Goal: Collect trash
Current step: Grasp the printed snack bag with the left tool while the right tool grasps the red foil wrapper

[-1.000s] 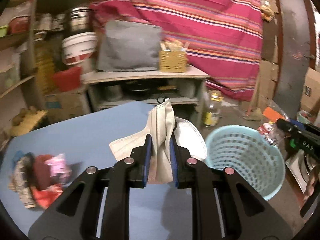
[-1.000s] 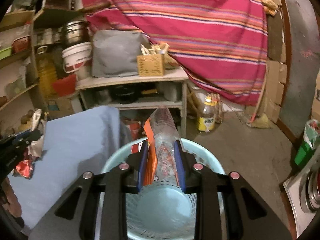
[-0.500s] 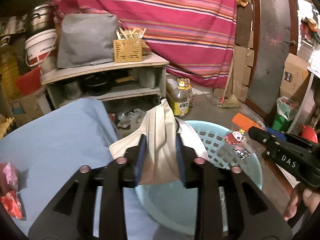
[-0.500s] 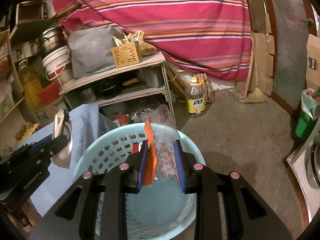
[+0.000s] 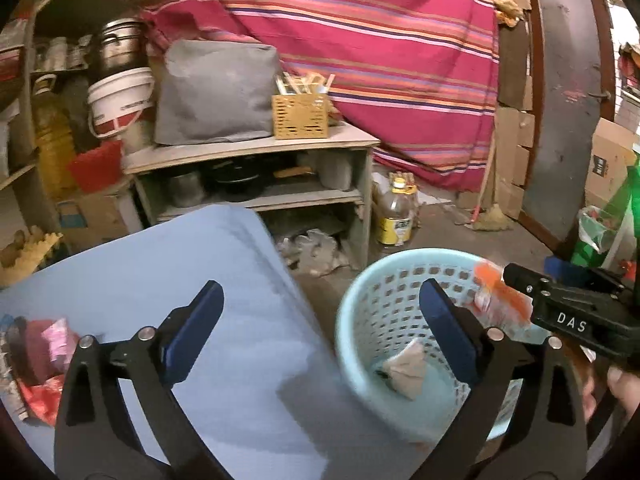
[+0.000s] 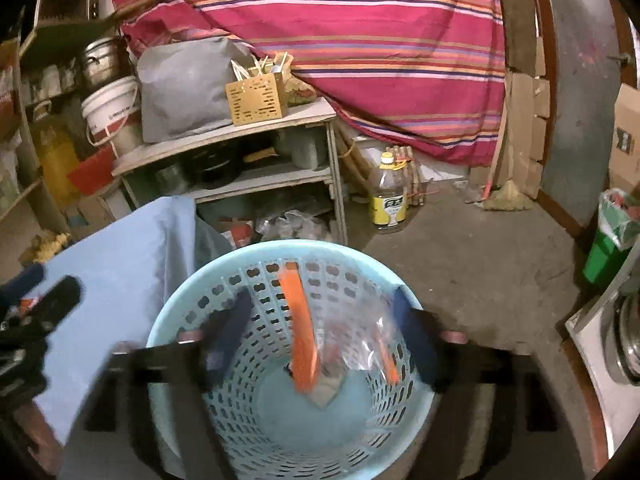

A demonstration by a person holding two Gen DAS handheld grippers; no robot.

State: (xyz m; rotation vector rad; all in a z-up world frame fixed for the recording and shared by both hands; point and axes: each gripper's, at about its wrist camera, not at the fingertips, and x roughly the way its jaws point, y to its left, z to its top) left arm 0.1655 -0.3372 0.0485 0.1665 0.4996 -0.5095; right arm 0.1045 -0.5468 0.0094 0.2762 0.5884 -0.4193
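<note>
While both my grippers hang over the pale blue mesh basket (image 6: 288, 360), the main risk I judge is the orange-and-clear plastic wrapper (image 6: 320, 332) catching on a pad or the rim and tipping onto the floor, since it is light and passes close to my right gripper (image 6: 324, 332). Its jaws have just been opening, and the wrapper sits loose between them, pressed by neither pad, over the basket's mouth. My left gripper (image 5: 320, 332) has also just been opening; its jaws stand wide with nothing between them. Below its right finger the crumpled face mask (image 5: 404, 372) already lies on the basket floor. Off to the left, more wrappers (image 5: 40, 360) wait on the blue table (image 5: 200, 264), well apart from the basket.
</note>
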